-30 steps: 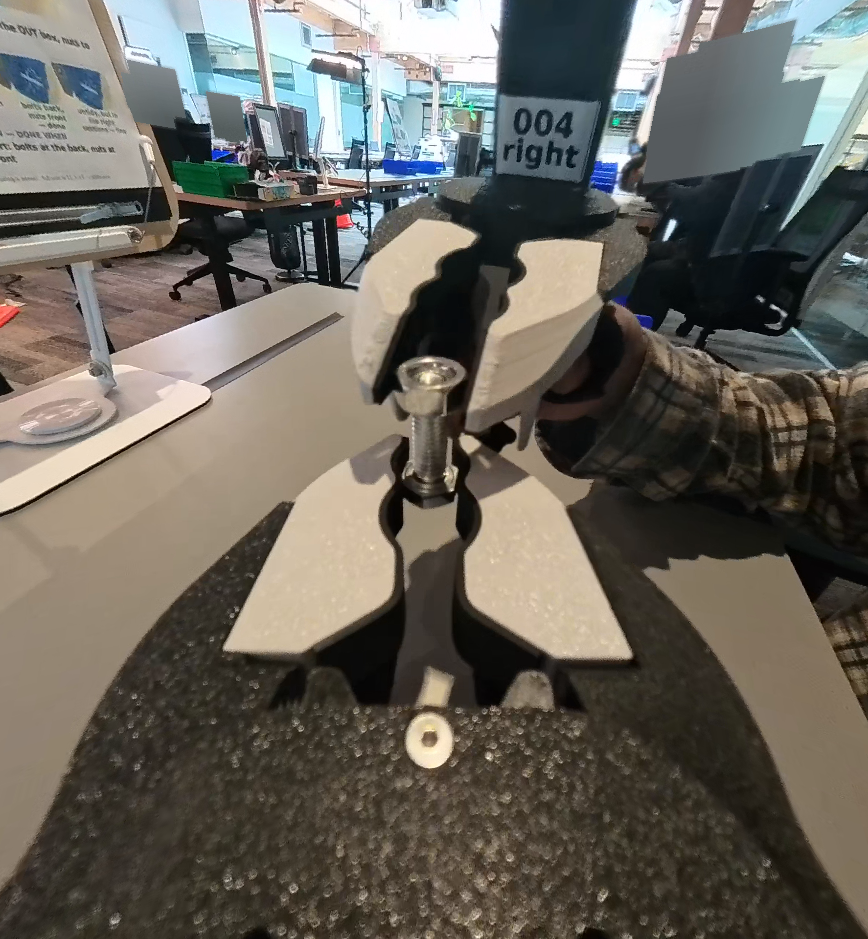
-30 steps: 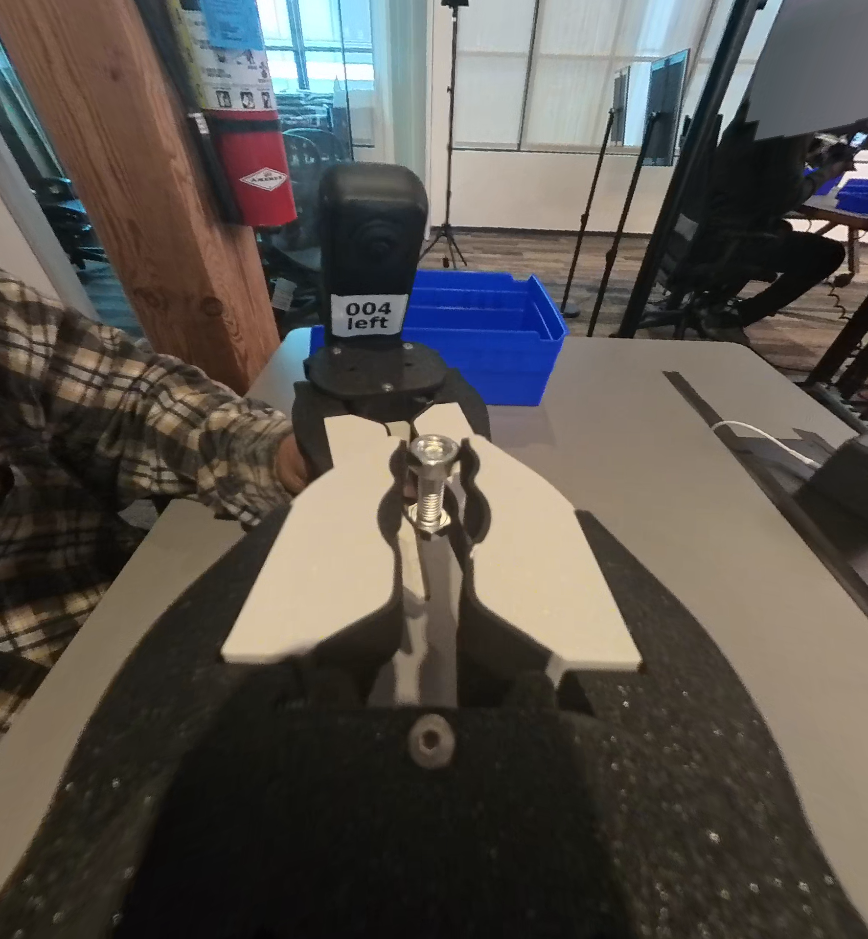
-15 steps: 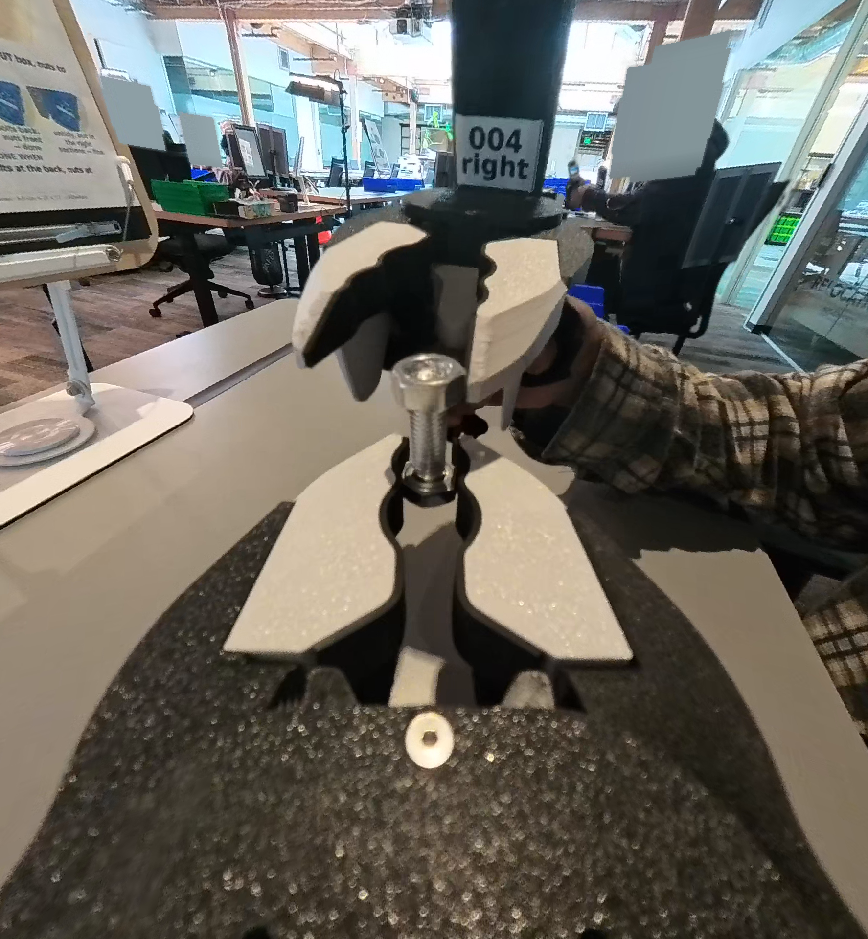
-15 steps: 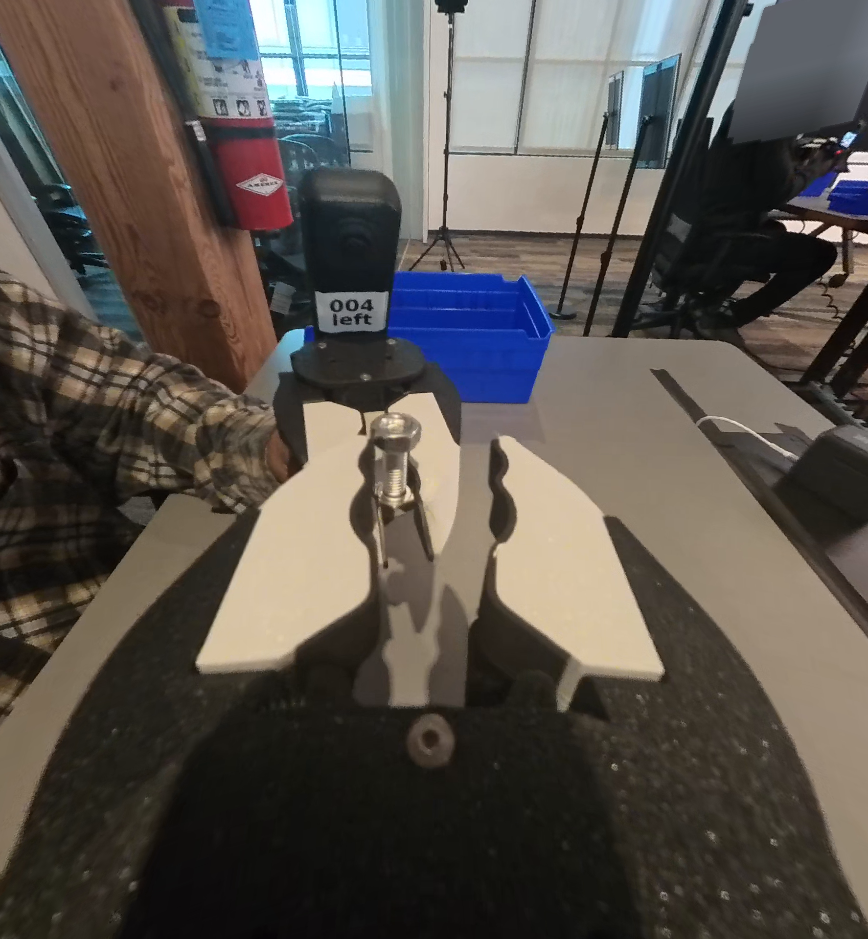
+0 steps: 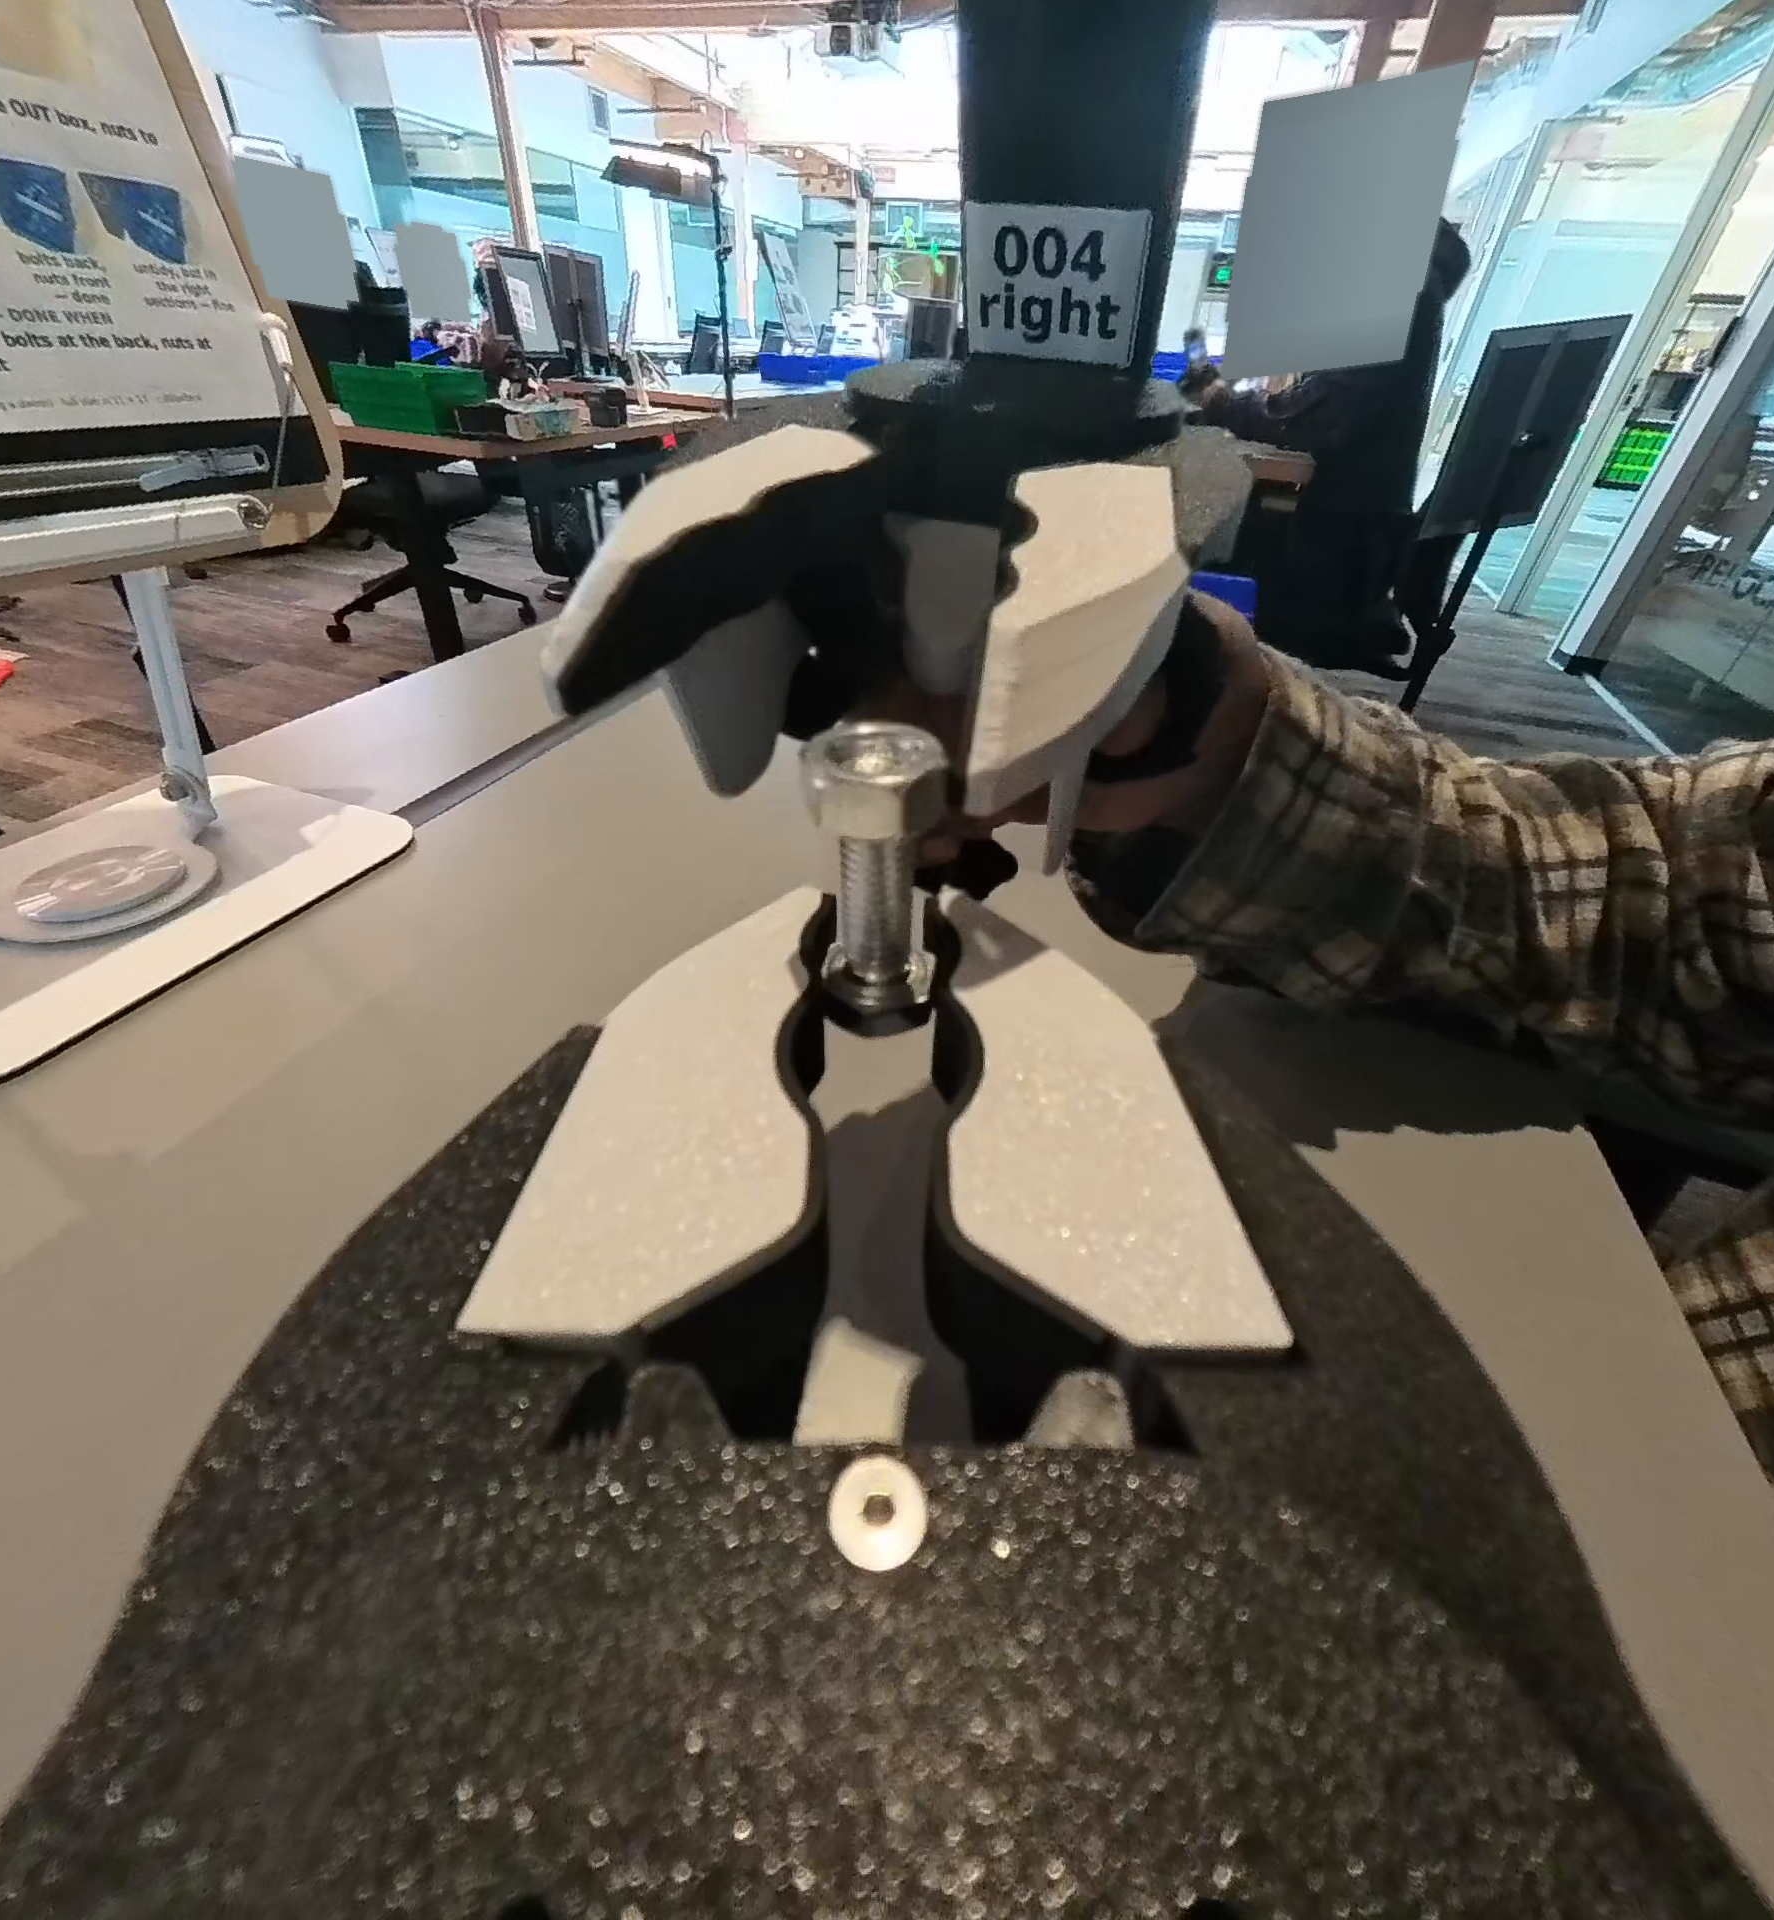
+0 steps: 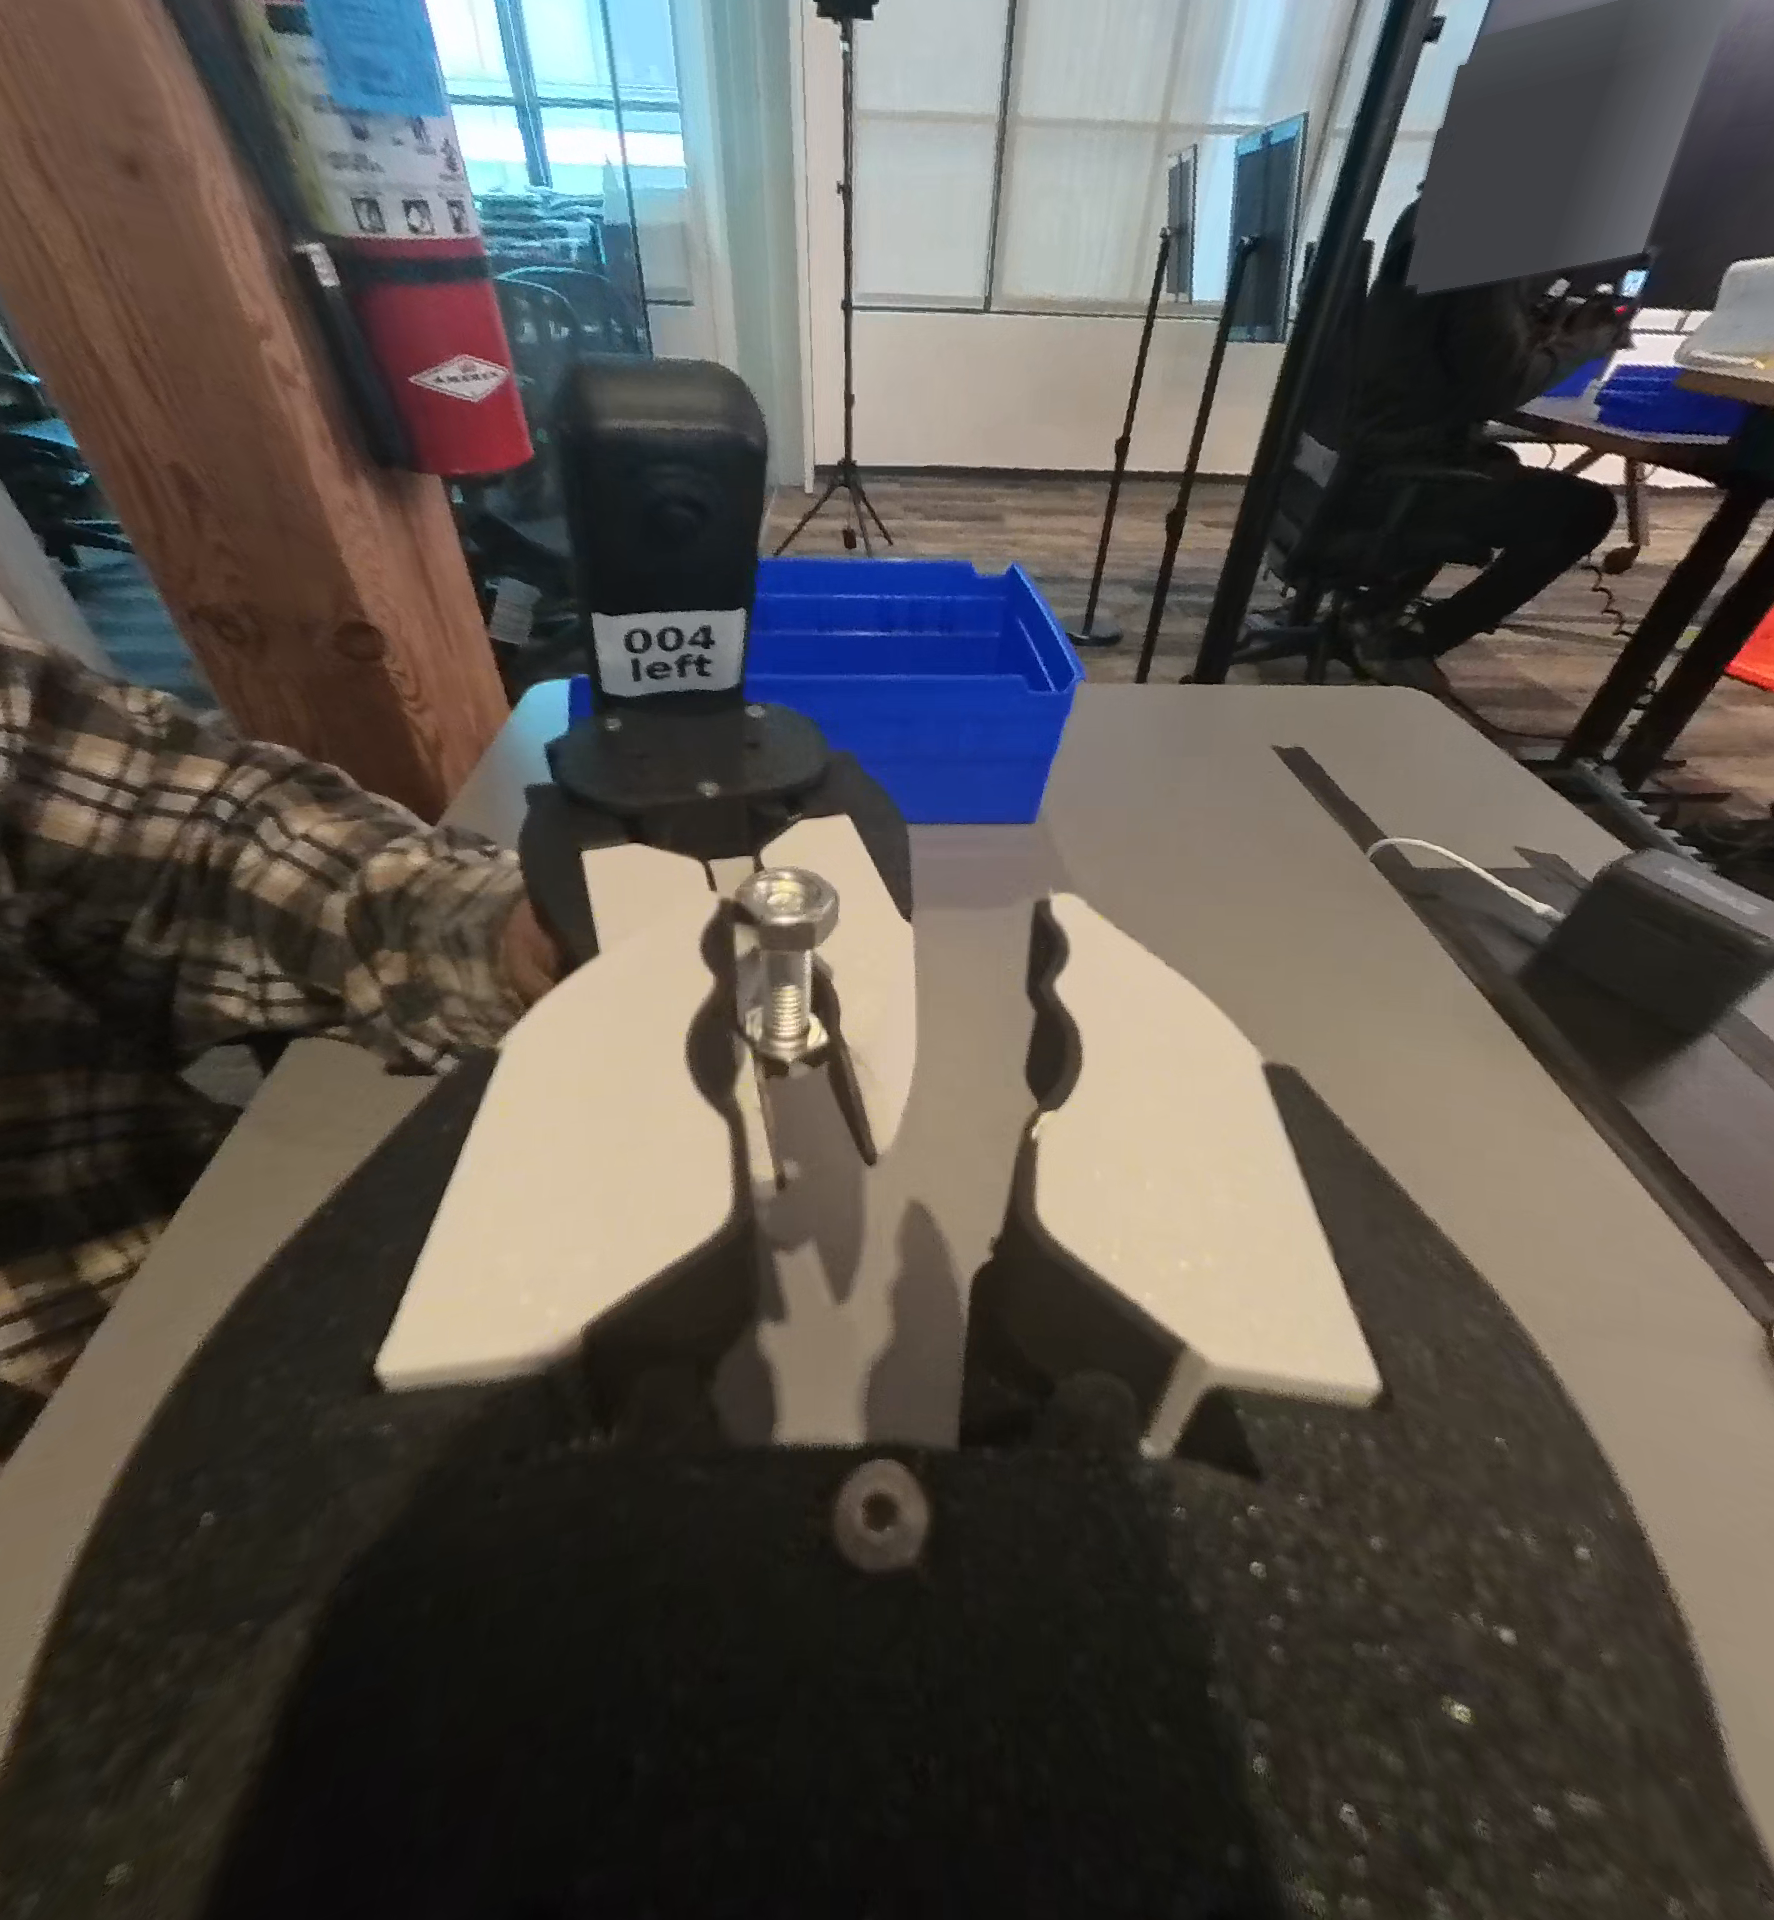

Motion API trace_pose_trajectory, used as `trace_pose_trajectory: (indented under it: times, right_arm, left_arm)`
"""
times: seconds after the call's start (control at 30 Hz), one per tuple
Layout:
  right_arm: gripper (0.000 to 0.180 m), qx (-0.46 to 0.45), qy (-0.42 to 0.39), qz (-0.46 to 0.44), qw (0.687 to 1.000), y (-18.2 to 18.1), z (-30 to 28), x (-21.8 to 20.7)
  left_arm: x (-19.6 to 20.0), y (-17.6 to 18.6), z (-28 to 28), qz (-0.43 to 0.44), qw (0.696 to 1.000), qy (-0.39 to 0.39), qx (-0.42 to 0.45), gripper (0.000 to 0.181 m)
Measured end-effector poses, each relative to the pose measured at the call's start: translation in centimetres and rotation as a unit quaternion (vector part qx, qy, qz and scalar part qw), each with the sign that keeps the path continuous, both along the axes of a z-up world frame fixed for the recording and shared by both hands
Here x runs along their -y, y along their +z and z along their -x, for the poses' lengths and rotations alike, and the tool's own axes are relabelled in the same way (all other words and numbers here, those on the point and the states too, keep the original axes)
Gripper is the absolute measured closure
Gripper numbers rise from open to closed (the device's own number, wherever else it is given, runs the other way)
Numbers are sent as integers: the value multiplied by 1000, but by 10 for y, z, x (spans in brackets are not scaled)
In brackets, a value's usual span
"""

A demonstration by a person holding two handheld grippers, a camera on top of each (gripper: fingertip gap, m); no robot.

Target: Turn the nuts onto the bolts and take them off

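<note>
Right gripper (image 6: 976, 997) has let go of the hex bolt (image 5: 870, 821) and spread, bolt now at its 11 o'clock; left gripper (image 5: 878, 982) pinches the nut (image 5: 875, 982); likely mid-turn, regrasp the head next.

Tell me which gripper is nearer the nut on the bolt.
Left. The left gripper is shut on the nut; the right gripper is open around the bolt, above it.

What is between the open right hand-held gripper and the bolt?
Nothing: in the right wrist view the right hand-held gripper stands open, and bare air separates it from the bolt.
</note>
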State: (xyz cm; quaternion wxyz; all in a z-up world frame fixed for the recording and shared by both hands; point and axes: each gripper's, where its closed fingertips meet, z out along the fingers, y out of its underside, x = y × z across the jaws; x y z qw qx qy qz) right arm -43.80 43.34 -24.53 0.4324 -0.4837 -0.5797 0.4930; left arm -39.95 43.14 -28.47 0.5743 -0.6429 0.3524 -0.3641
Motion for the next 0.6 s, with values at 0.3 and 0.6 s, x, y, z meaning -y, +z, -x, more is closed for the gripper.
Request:
trace_pose_trajectory:
  times: [0.3,0.6]
  right_arm:
    - [130,-9,12,-1,1000,7,-6,3]
    - [161,2,50,-7,999,0,3,23]
  left_arm:
    - [0,1,1,-2,1000,1,2,165]
    - [1,1,-1,-3,1000,-2,-1,165]
